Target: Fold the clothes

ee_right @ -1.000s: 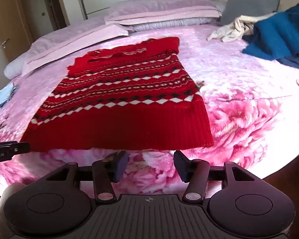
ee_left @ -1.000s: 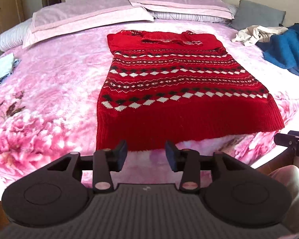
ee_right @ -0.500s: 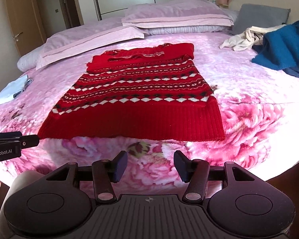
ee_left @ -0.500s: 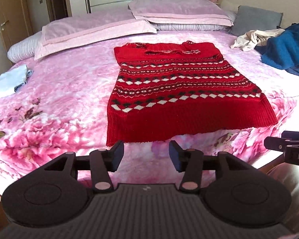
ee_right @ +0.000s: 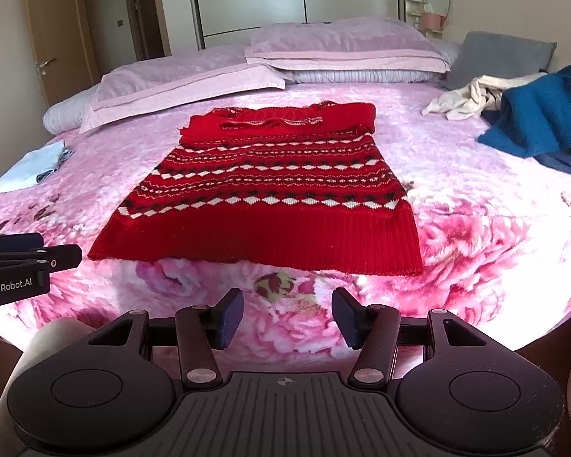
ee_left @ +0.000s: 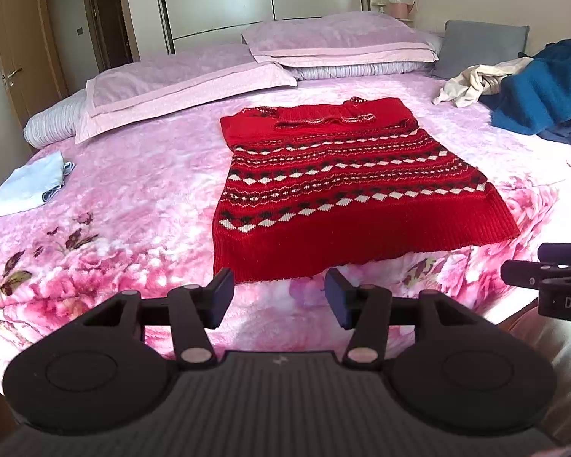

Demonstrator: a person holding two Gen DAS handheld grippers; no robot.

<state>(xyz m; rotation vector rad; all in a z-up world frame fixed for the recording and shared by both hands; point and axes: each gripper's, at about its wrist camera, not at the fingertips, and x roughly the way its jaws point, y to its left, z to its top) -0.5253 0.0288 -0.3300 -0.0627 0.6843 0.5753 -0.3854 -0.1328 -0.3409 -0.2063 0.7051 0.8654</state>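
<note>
The red knitted sweater with white and black diamond bands point(ee_left: 342, 186) is lying flat on the pink floral bedspread point(ee_left: 125, 205), just beyond the fingertips of both tools, its ribbed hem point(ee_right: 262, 243) nearest them. The left gripper point(ee_left: 279, 301) is hanging with its jaws partly apart and nothing between them; the right gripper point(ee_right: 287, 318) is hovering likewise, about half open and holding nothing.

The likely trouble: the hem is sitting close to the bed's edge, so a pinch taken too shallow could be catching only one knit layer, or dragging the plush bedspread up with it. Uneven lifts by the two tools would be skewing the fold.

No containers are showing; off to the fingers' far right a blue garment point(ee_right: 544, 118) and a cream cloth point(ee_right: 460, 101) are lying heaped, and far left a folded pale blue cloth point(ee_left: 30, 186).
</note>
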